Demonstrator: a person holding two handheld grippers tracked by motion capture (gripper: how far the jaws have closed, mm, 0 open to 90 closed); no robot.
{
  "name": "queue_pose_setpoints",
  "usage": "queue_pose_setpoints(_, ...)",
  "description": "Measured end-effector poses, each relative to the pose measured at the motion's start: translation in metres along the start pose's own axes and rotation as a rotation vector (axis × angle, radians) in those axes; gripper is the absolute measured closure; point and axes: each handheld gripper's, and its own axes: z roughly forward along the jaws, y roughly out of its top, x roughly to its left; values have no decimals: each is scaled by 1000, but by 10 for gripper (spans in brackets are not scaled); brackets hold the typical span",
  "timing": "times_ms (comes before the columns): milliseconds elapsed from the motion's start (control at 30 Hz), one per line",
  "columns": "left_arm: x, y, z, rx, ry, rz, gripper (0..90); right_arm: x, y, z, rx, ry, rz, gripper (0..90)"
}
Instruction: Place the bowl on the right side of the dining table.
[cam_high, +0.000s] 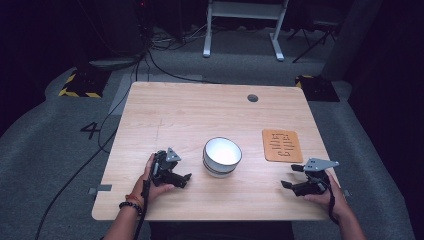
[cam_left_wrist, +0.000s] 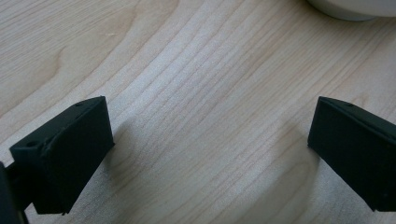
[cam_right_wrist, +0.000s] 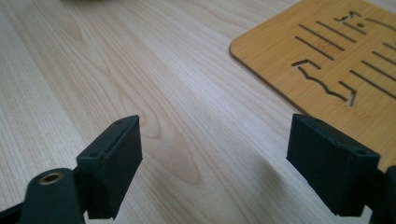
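**High view: two open grippers wait by a bowl**

High view shows a white bowl (cam_high: 222, 156) sitting near the middle of the wooden bench (cam_high: 200, 110). The left hand-held gripper (cam_high: 186, 179) rests low on the bench just beside the bowl, its jaws spread wide with nothing between them. The right hand-held gripper (cam_high: 291, 176) sits well apart from the bowl, near the front edge, jaws also wide and empty. A flat orange mat (cam_high: 282, 145) with cut lines lies just beyond the right one.
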Motion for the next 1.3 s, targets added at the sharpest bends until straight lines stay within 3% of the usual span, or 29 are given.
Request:
queue_pose_setpoints(167,0,0,0,0,0,0,1,-1,5,-8,-33,-14,3,186)
queue_pose_setpoints(367,0,0,0,0,0,0,1,5,15,-15,-54,2,-19,185)
queue_pose_setpoints(1033,0,0,0,0,1,0,1,19,47,-17,-78,-2,-91,203)
queue_pose_setpoints(1300,0,0,0,-2,0,1,1,25,66,-14,-98,25,-117,217)
